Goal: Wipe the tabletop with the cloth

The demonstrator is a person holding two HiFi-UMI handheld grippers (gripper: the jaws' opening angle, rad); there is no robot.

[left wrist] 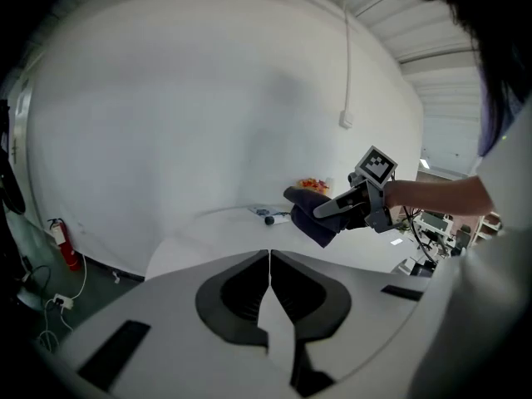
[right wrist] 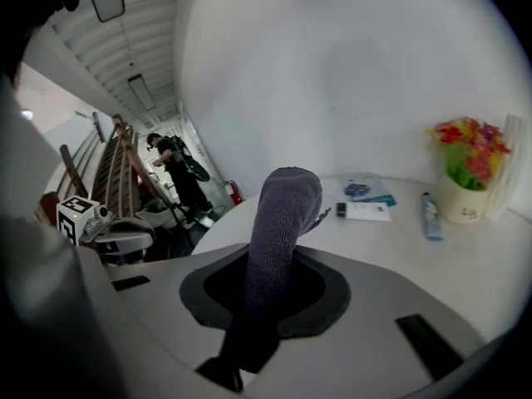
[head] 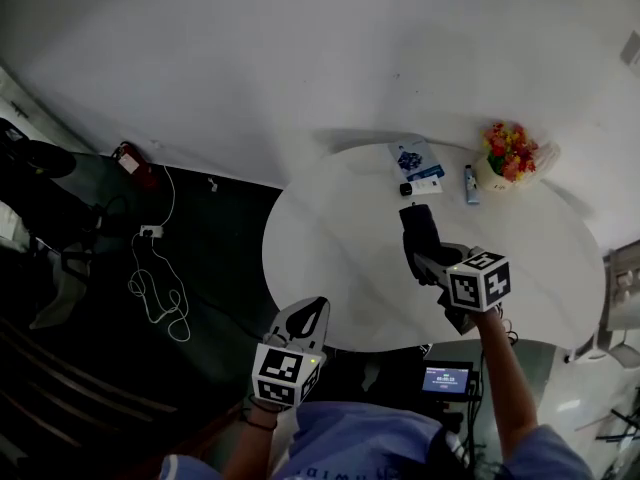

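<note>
A dark grey cloth (head: 420, 230) (right wrist: 278, 239) (left wrist: 312, 210) hangs folded from my right gripper (head: 428, 258) (right wrist: 274, 260), which is shut on it above the middle of the round white table (head: 330, 258) (right wrist: 465, 264). The cloth's free end droops toward the tabletop; whether it touches cannot be told. My left gripper (head: 305, 318) (left wrist: 268, 260) is shut and holds nothing, hovering at the table's near left edge, well apart from the cloth.
At the table's far side lie a blue-and-white booklet (head: 418, 163) (right wrist: 366, 191), a small dark object (head: 405, 189), a blue tube (head: 471, 184) (right wrist: 429, 216) and a pot of flowers (head: 510, 158) (right wrist: 470, 173). Cables (head: 160, 288) lie on the dark floor at left. A person (right wrist: 179, 173) stands far off.
</note>
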